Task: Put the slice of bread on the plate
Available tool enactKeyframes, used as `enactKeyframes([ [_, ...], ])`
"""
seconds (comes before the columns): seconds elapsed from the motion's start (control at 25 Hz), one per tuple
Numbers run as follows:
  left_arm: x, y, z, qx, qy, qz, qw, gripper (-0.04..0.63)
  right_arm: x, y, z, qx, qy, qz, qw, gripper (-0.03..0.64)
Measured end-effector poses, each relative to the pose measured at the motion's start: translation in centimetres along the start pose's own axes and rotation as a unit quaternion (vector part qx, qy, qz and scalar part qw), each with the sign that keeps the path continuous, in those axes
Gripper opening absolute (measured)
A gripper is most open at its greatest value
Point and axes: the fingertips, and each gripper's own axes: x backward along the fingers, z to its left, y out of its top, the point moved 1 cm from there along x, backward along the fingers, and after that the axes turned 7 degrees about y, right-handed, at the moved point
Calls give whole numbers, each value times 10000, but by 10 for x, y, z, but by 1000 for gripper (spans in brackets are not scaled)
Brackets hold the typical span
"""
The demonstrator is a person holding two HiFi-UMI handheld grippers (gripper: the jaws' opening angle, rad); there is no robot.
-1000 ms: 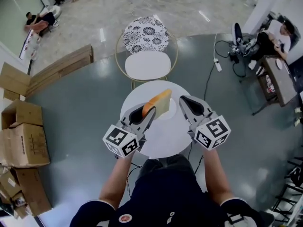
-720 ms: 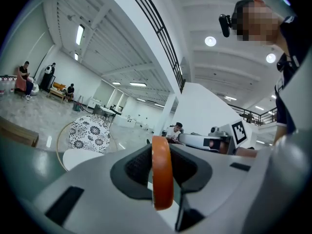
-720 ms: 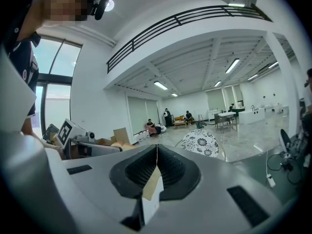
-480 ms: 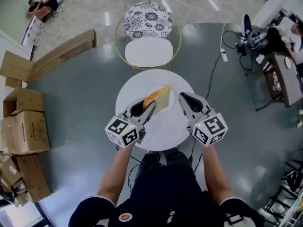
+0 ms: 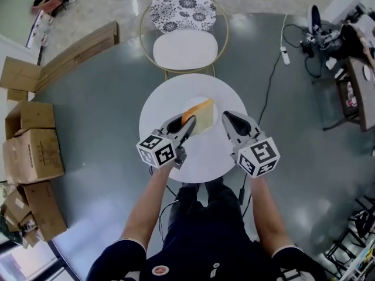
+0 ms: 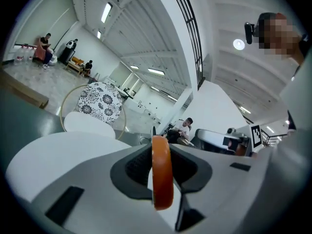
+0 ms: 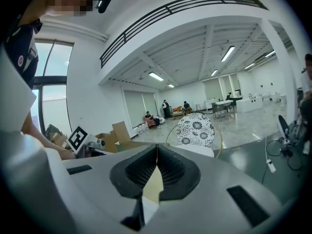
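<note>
A slice of bread (image 5: 199, 115) with an orange crust hangs tilted over the round white table (image 5: 170, 98), pinched at its near end by my left gripper (image 5: 188, 126). In the left gripper view the crust (image 6: 162, 177) stands edge-on between the pressed jaws of the left gripper (image 6: 161, 156). A white plate (image 5: 206, 102) lies on the table under the bread, barely distinct from the tabletop. My right gripper (image 5: 228, 120) hovers just right of the bread, apart from it. In its own view the right gripper (image 7: 156, 155) has its jaws together with nothing between them.
A gold-framed chair (image 5: 185, 47) with a floral backrest stands just beyond the table. Cardboard boxes (image 5: 32, 151) are piled on the grey floor at the left. A cable and power strip (image 5: 285, 56) run across the floor at the right, near a desk.
Both grippers have sunk toward the table, the left one rolling a little. The bread stays in the left gripper's grip and now sits lower over the plate.
</note>
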Motion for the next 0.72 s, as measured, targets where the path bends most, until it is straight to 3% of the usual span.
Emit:
enactKeyframes([
  [0.32,-38,-31,32,845,-16,27,9964,92,-16,-28,-15,-50,56,270,9996,8],
  [0.52,-49,-45,48,1076,115,88,9941,94,-21,-33,-17,-75,109,355,9993,8],
  [0.72,-51,-52,67,1545,269,46,9876,94,-26,-34,-19,-81,156,411,9990,8],
])
